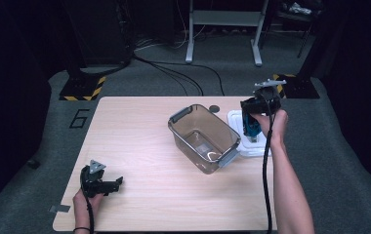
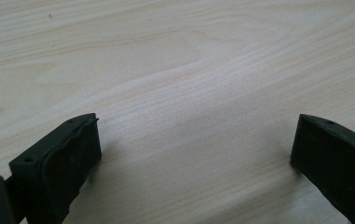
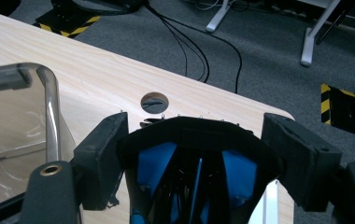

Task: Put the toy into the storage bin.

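Black-and-blue bundle (image 3: 192,172) clamped between right gripper (image 1: 257,113) jaws, above white lid (image 1: 236,118) at table (image 1: 139,195) far right edge.
Left gripper (image 1: 106,184), spread and empty, rests near front left corner; clear bin (image 1: 204,137) centre-right. Risk: bundle snagging bin rim and slipping out.

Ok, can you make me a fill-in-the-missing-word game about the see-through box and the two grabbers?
1. The clear bin has nothing inside, so it is ____.
2. The black and blue thing sits between the jaws of the ____ gripper.
3. The left gripper hovers over bare wood with its jaws ____.

Missing words: empty; right; open
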Demonstrator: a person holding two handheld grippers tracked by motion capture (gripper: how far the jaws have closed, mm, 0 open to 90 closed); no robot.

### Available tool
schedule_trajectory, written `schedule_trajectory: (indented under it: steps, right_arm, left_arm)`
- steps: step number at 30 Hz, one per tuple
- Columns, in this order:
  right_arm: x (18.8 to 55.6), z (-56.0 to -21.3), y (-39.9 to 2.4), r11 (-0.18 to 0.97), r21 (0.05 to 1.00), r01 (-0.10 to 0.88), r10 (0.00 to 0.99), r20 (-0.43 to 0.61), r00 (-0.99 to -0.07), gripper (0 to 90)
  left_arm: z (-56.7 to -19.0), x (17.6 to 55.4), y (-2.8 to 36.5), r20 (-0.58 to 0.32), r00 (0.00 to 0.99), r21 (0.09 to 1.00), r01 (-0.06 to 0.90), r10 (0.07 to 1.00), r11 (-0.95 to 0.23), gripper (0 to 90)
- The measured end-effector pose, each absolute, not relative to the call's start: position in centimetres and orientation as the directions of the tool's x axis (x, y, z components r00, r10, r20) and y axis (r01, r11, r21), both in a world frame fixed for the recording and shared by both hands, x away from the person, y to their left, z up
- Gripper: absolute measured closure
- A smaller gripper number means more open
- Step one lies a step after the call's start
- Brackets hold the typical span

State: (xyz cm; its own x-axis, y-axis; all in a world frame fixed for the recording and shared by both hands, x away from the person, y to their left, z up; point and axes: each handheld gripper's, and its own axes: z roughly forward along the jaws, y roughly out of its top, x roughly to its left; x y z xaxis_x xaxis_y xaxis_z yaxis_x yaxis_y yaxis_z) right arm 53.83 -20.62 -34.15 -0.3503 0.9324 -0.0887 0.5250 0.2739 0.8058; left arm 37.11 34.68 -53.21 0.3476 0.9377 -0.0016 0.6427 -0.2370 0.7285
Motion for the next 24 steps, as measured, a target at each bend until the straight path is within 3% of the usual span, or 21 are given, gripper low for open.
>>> schedule_trajectory:
  steps: [24]
  right_arm:
    - [52.0, -29.6, -17.2, 0.346, 0.854, 0.388, 0.893, -0.174, -0.414, 24.3]
  left_arm:
    - [-53.2, 37.1, 34.7, -0.002, 0.347, 0.729, 0.643, 0.938, -0.237, 1.7]
